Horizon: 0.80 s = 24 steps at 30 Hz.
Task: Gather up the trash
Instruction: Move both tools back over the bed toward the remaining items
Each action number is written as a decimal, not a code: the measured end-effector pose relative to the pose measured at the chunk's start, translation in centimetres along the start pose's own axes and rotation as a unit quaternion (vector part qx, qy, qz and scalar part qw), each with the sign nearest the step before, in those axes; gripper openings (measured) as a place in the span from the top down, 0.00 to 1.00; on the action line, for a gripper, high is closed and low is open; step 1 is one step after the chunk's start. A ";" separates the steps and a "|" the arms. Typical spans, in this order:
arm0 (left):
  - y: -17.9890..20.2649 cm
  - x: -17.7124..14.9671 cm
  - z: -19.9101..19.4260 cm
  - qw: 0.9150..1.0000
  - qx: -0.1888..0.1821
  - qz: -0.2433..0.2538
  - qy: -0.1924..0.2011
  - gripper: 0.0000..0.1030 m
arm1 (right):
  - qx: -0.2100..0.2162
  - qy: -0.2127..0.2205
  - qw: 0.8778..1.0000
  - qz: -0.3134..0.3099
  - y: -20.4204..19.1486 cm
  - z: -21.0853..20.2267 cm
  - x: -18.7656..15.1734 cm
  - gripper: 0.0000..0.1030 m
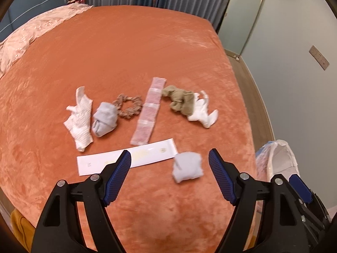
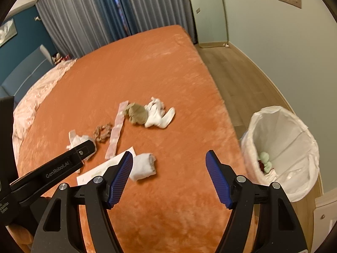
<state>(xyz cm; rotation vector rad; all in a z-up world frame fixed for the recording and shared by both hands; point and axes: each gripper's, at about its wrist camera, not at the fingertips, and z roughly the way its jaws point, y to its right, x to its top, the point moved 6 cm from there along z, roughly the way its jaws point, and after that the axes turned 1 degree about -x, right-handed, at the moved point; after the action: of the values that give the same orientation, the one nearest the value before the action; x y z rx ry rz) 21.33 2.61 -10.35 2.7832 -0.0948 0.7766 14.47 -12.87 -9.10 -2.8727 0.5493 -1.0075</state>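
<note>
Left wrist view: left gripper (image 1: 169,164) spread wide, gripping nothing, over the orange bed (image 1: 147,46); grey wad (image 1: 187,167) between the fingertips, long white wrapper (image 1: 126,160) just beside it, bare blanket beyond — far edge clear. Right wrist view: right gripper (image 2: 169,164) likewise agape and empty; lined bin (image 2: 282,147) beside the bed's right edge, open floor (image 2: 236,78) past it.

Bedroom, wide bed (image 2: 147,67) under orange blanket, grey curtains (image 2: 84,12) behind (floor-length), wood floor (image 2: 238,80), lined bin (image 2: 282,147) beside
</note>
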 end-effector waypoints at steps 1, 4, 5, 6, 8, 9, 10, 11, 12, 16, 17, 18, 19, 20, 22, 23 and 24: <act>-1.0 -0.2 0.3 1.000 0.007 -0.005 -0.002 0.24 | 0.001 -0.003 1.000 -0.002 -0.3 0.3 -0.1 0.33; -3.7 -0.8 0.8 1.000 0.023 -0.021 -0.005 0.20 | 0.004 -0.016 1.000 -0.008 -1.5 1.6 -0.8 0.33; -4.8 -1.0 1.2 0.999 0.028 -0.028 -0.010 0.20 | 0.004 -0.022 1.000 -0.011 -2.0 2.2 -1.2 0.33; -5.5 -1.2 1.4 0.999 0.031 -0.033 -0.013 0.20 | 0.004 -0.026 1.000 -0.013 -2.3 2.7 -1.4 0.33; -7.5 -1.6 2.2 0.998 0.042 -0.047 -0.022 0.20 | 0.005 -0.036 0.999 -0.019 -3.2 3.8 -2.1 0.33; -8.7 -1.9 2.6 0.997 0.047 -0.055 -0.027 0.20 | 0.005 -0.041 0.999 -0.022 -3.5 4.3 -2.4 0.33; -9.3 -2.0 2.9 0.997 0.050 -0.059 -0.030 0.20 | 0.004 -0.047 0.999 -0.026 -4.0 5.0 -2.7 0.33; -10.3 -2.3 3.3 0.996 0.054 -0.064 -0.033 0.20 | 0.004 -0.052 0.998 -0.029 -4.4 5.6 -3.1 0.33; -11.4 -2.5 3.7 0.995 0.060 -0.070 -0.037 0.20 | 0.004 -0.057 0.998 -0.031 -4.7 6.1 -3.3 0.33; -14.7 -3.3 5.6 0.992 0.073 -0.092 -0.055 0.16 | 0.000 -0.075 0.996 -0.038 -5.5 8.4 -4.0 0.33; -15.3 -3.5 6.1 0.991 0.074 -0.097 -0.061 0.16 | -0.002 -0.080 0.996 -0.039 -5.7 9.0 -4.2 0.33; -15.9 -3.7 6.5 0.990 0.075 -0.102 -0.067 0.16 | -0.004 -0.084 0.996 -0.040 -5.8 9.6 -4.3 0.33; -16.5 -4.0 7.2 0.988 0.074 -0.109 -0.075 0.16 | -0.008 -0.088 0.995 -0.041 -5.9 10.3 -4.4 0.33; -17.0 -4.2 7.6 0.988 0.073 -0.113 -0.081 0.16 | -0.010 -0.091 0.995 -0.041 -6.0 10.8 -4.5 0.33; -17.5 -4.7 8.7 0.986 0.057 -0.126 -0.094 0.16 | -0.013 -0.098 0.994 -0.040 -6.2 11.9 -4.5 0.33; -17.6 -4.9 9.1 0.985 0.049 -0.132 -0.101 0.16 | -0.014 -0.101 0.994 -0.039 -6.2 12.3 -4.5 0.33; -17.6 -5.2 9.7 0.983 0.036 -0.140 -0.110 0.16 | -0.017 -0.104 0.994 -0.039 -6.3 12.8 -4.5 0.33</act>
<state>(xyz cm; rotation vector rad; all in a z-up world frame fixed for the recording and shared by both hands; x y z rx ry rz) 23.99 17.09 -24.91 2.8525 0.2857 0.4101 21.02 -6.36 -20.84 -3.0008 0.4468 -0.7018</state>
